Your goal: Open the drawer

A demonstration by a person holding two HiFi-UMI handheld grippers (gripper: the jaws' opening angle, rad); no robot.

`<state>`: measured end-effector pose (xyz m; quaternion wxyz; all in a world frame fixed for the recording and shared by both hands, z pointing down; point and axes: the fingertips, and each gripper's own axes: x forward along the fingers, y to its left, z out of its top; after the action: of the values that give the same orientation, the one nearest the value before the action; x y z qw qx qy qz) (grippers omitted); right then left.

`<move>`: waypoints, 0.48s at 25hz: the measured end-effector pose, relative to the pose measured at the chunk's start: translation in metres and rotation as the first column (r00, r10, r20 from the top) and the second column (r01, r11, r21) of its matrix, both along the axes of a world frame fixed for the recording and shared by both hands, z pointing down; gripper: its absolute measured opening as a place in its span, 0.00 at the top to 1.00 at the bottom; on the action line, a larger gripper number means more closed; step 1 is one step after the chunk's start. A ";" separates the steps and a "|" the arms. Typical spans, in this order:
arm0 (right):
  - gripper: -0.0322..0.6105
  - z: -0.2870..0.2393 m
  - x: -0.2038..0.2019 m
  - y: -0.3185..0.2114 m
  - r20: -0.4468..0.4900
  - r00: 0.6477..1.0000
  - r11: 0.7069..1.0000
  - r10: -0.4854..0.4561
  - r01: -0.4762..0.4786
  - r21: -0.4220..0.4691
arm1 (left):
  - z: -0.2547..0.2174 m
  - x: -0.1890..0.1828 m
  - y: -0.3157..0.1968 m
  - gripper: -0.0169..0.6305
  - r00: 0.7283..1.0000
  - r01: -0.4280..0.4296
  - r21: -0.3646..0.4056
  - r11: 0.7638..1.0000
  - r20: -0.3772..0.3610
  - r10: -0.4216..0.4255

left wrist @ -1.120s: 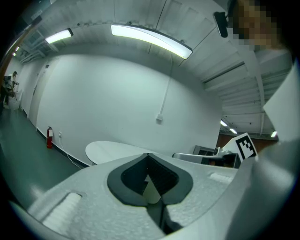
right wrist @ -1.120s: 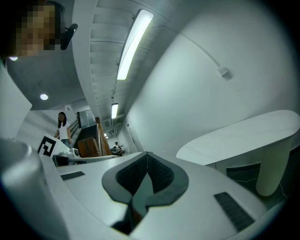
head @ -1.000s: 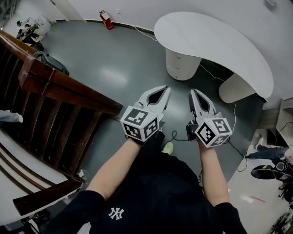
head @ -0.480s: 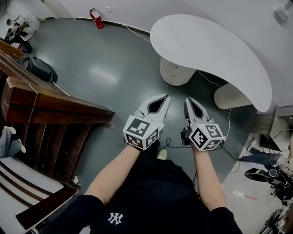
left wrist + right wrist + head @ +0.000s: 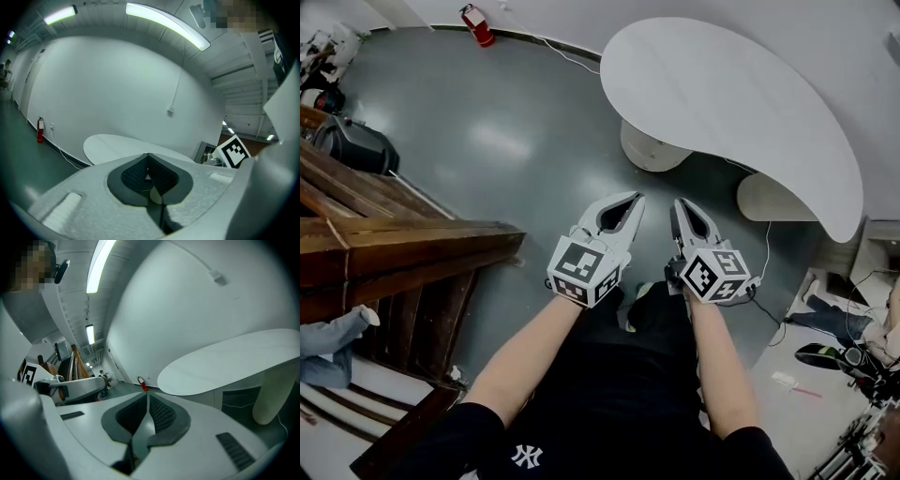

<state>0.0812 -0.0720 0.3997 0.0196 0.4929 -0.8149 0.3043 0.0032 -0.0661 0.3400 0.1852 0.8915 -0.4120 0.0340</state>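
In the head view the person holds both tools side by side over the grey floor (image 5: pixel 516 141), well short of the white curved table (image 5: pixel 731 103). The left gripper (image 5: pixel 636 199) and right gripper (image 5: pixel 679 203) each have their jaws pressed together on nothing. A rounded white pedestal (image 5: pixel 649 150) stands under the tabletop's left end and a second support (image 5: pixel 769 197) under its right part; the drawer fronts are too small to make out. A wooden stair rail (image 5: pixel 412 246) fills the floor's left side, and a red fire extinguisher (image 5: pixel 476 23) stands at the floor's far edge by the wall. In the left gripper view the left gripper (image 5: pixel 148 155) is closed tip to tip and empty, the tabletop (image 5: pixel 122 145) lies beyond it, and the right gripper's marker cube (image 5: pixel 233 151) shows at right. In the right gripper view the right gripper (image 5: pixel 147 394) is likewise closed and empty, with the tabletop (image 5: pixel 234 362) ahead and one pale support (image 5: pixel 272 399) beneath it
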 end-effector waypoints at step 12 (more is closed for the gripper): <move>0.88 0.172 0.013 -0.101 0.061 0.997 0.994 0.037 -0.030 -0.108 | 0.147 0.022 -0.093 0.96 1.000 0.007 -0.036 0.999 0.018 -0.006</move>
<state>0.0944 -0.1729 0.5719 0.0151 0.4949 -0.7892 0.3633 0.0254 -0.1587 0.4871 0.1974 0.8863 -0.4161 0.0489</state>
